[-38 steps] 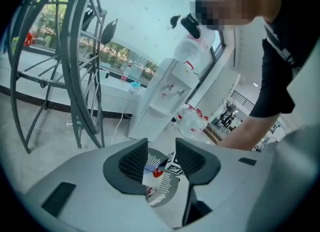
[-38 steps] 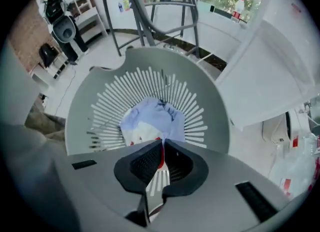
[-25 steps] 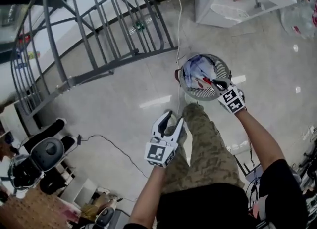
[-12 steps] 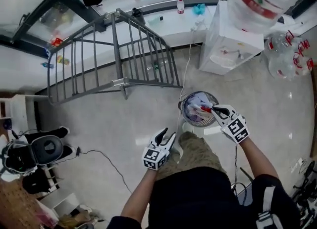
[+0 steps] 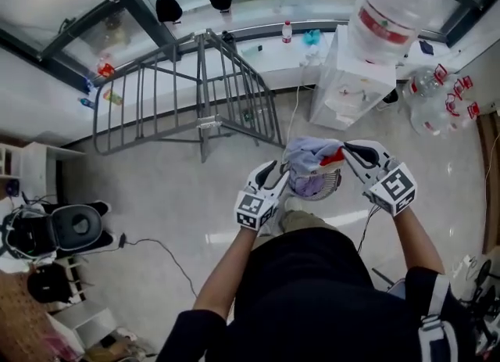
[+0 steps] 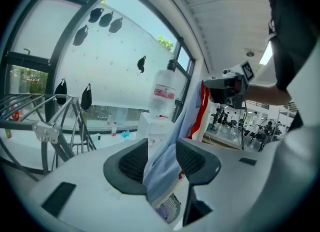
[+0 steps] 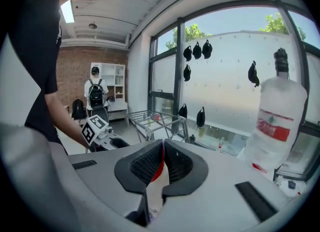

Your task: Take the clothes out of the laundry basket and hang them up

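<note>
Pinching the red edge of the garment point(image 5: 311, 152) tight in my right gripper point(image 5: 348, 149), I hold it over the laundry basket point(image 5: 319, 190) at twelve o'clock. My left gripper point(image 5: 275, 171) stands spread, the garment's blue cloth hanging loose between its jaws. Best to close there on a second edge, spread it flat, then carry it to the drying rack point(image 5: 195, 94) at eleven o'clock.
</note>
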Motion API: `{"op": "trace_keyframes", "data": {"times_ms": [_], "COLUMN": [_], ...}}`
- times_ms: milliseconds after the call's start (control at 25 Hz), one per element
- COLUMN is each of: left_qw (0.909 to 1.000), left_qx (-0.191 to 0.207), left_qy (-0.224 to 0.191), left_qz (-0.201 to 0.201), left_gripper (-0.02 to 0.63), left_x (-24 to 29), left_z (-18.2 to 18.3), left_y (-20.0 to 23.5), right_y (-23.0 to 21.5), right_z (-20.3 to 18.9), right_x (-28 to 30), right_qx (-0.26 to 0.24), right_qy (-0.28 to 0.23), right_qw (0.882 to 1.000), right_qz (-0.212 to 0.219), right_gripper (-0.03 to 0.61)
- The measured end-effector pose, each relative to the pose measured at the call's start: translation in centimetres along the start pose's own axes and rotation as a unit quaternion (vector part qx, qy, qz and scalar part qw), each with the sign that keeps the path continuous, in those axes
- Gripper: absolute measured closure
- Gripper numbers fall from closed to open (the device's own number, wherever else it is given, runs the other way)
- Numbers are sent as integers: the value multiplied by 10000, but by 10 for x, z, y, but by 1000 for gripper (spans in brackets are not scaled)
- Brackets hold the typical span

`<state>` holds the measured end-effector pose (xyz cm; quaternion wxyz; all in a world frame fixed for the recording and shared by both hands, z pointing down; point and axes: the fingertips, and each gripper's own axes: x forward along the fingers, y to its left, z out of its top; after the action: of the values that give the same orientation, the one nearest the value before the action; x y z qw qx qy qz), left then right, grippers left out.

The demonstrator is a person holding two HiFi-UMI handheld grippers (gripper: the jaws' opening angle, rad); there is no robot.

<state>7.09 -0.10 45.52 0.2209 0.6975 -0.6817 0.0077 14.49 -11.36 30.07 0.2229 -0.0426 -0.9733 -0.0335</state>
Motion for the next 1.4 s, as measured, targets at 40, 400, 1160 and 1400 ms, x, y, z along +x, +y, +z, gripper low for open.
{"op": "trace_keyframes", "data": {"times_ms": [40, 400, 1160, 1400], "left_qw": [9999, 9874, 9846, 9856], "left_qx": [72, 1220, 1566, 1643], "left_qy": [-45, 351, 482, 372], "left_qz": [-59, -948, -610, -152], "left_gripper": [457, 457, 577, 592], "left_x": [5, 50, 54, 27], "left_z": [9, 21, 30, 40], "left_y": [-3, -52, -28, -18], "right_y": [0, -2, -24, -38], "right_z": [10, 68, 95, 92], "right_x": [-2, 2, 16, 10], "right_qx": [1, 12, 36, 158], "right_qy": [-72, -535, -776, -875], "right_qw": [10000, 9985, 9970, 9959], "right_qz": [-34, -101, -30, -168], "right_gripper": [568, 568, 568, 568]}}
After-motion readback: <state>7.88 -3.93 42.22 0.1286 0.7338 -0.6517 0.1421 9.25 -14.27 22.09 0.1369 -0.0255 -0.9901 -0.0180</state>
